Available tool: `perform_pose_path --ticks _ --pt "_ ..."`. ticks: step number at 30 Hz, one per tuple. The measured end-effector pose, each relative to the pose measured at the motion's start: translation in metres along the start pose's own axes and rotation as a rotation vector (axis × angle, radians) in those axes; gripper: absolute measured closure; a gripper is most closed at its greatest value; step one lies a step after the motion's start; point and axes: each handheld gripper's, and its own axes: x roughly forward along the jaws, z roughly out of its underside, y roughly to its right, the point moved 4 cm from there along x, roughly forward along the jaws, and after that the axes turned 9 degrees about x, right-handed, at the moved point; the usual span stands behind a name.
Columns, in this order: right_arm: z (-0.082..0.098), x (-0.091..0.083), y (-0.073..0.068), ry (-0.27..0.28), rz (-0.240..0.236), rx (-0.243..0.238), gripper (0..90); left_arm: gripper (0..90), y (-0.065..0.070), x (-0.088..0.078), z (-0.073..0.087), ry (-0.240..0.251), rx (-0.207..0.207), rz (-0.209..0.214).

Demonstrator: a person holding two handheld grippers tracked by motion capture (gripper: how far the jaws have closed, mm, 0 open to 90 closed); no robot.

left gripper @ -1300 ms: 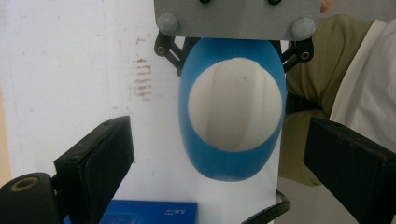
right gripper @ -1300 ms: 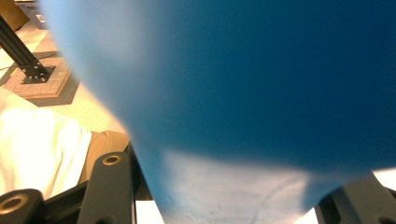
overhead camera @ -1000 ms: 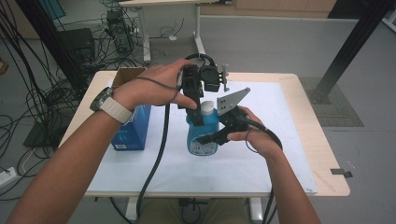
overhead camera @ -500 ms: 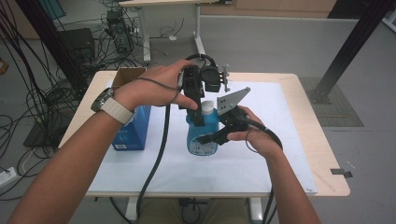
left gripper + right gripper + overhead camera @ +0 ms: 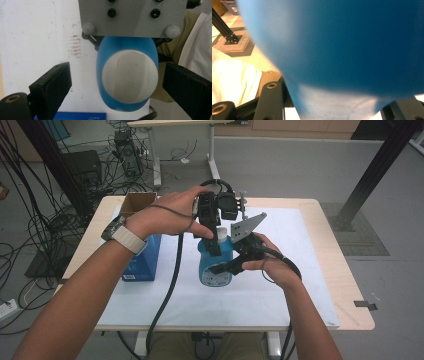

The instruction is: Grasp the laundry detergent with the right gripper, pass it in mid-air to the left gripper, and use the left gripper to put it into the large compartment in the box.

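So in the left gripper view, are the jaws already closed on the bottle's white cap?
No, the white cap sits between the wide-open jaws with a gap on each side.

blue bottle (image 5: 342, 50): blurred, cut off by frame edges | bottle label (image 5: 214, 276): too small to read | right gripper (image 5: 227, 266): grip on bottle unclear

A blue plastic bottle with a white cap (image 5: 214, 265) stands upright near the middle of the white-covered wooden table (image 5: 320, 285). To its left, near the table's left edge, stands a blue cardboard box with an open brown top (image 5: 142, 255), apart from the bottle. The left gripper (image 5: 212, 232) hangs directly above the bottle's cap. The right gripper (image 5: 235, 262) sits against the bottle's right side.
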Motion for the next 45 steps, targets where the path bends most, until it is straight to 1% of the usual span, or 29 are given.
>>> perform_pose_path --ticks 1,3,7,9,10,16,19,23,28,29,33,39,43,45 --pt "0.0 0.0 0.0 0.0 -0.002 0.002 43.6 9.0 0.0 0.001 0.0 0.001 -0.003 0.003" --pt "-0.001 0.0 0.0 0.001 0.001 0.0 43.6 9.0 -0.001 0.002 0.0 -0.003 0.007 0.005" --pt "-0.001 0.0 -0.001 0.0 0.001 -0.005 43.6 9.0 -0.001 0.005 0.0 0.006 0.001 0.004" --pt "-0.002 0.0 0.0 0.005 0.006 -0.008 43.7 9.0 -0.002 0.006 0.0 0.003 0.005 0.005" --pt "-0.002 -0.001 0.0 0.008 -0.001 0.0 43.6 9.0 -0.001 0.007 0.0 0.005 0.003 0.008" --pt "-0.003 -0.001 -0.001 0.008 -0.001 -0.004 43.7 9.3 -0.002 0.011 0.0 0.005 0.007 0.014" --pt "-0.003 -0.001 -0.002 0.006 -0.005 0.003 43.6 10.7 -0.001 0.012 0.0 0.006 0.011 0.019" --pt "-0.004 0.0 -0.002 0.005 0.0 -0.008 43.6 10.9 0.0 0.014 0.0 0.008 0.009 0.023" --pt "-0.006 -0.001 -0.002 0.006 -0.001 -0.009 43.6 11.3 0.0 0.016 0.001 0.005 0.011 0.026" --pt "-0.006 -0.001 -0.004 0.011 -0.016 0.003 43.6 11.3 0.0 0.016 0.001 0.007 0.011 0.026" --pt "-0.007 -0.001 -0.004 0.015 -0.013 -0.002 43.7 11.7 0.001 0.019 0.001 0.006 0.009 0.031" --pt "-0.008 -0.001 -0.004 0.011 -0.015 -0.003 43.6 13.4 0.0 0.02 0.001 0.01 0.015 0.032" --pt "-0.008 -0.002 -0.004 0.019 -0.014 -0.004 43.6 15.1 0.001 0.021 0.0 0.011 0.02 0.033" --pt "-0.009 -0.003 -0.004 0.02 -0.006 -0.009 43.6 16.1 0.001 0.022 -0.001 0.008 0.022 0.036"
